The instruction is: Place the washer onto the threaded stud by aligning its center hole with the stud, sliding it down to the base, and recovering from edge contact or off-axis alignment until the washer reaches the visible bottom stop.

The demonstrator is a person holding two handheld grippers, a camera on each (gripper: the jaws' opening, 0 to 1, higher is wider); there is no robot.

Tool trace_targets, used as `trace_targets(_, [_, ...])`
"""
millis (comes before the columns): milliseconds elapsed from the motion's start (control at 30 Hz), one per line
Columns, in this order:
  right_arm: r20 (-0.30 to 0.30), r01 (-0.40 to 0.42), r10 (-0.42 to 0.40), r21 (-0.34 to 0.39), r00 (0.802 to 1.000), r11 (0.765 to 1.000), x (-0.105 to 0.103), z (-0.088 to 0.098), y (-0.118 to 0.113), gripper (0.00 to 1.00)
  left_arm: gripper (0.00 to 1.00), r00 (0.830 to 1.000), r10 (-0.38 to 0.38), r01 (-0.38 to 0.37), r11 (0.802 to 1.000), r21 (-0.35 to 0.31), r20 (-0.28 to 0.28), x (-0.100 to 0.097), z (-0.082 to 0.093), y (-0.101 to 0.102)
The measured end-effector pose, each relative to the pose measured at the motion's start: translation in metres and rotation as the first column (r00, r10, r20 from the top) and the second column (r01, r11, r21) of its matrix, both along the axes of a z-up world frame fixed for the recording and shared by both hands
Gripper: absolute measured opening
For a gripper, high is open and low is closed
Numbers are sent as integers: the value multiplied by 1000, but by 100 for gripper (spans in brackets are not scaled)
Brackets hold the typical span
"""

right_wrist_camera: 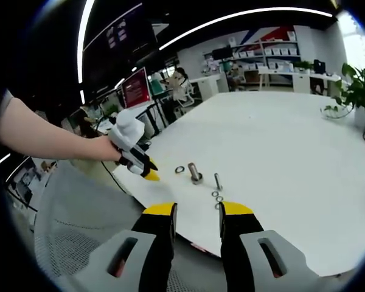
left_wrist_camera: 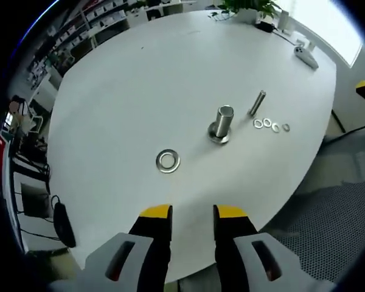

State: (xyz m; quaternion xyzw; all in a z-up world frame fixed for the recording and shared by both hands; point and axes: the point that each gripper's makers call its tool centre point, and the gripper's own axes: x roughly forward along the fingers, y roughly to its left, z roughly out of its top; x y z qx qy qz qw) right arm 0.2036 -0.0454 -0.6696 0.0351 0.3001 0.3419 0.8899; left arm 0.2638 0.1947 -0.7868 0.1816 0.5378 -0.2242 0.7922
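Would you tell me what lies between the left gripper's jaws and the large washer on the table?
Nothing: in the left gripper view, bare white table separates the left gripper from the large washer.

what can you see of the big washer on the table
The big washer is a flat ring of shiny silver metal with a round centre hole. It lies flat on the white table, apart from the upright metal stud, and sits ahead of the open left gripper, which does not touch it. In the right gripper view it shows small, between the left gripper's yellow tips and the stud.
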Motion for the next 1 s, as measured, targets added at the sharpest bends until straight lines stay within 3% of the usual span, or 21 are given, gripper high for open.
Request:
trace_targets(300, [23, 5, -4, -23, 1000, 1000, 2, 1, -2, 31, 25, 1000, 11, -11, 1000, -14, 16, 10, 7, 12])
trace_targets(600, [20, -13, 14, -28, 1000, 1000, 0, 0, 0, 31, 24, 1000, 5, -5, 1000, -18, -7, 3, -2, 26])
trace_targets(800, [16, -12, 13, -18, 1000, 1000, 0, 1, 1, 31, 24, 1000, 31, -31, 997, -65, -2, 5, 1, 32])
trace_targets(1000, [13, -17, 18, -54, 1000, 998, -1, -3, -1, 32, 24, 1000, 18, -17, 996, -86, 11, 10, 2, 34])
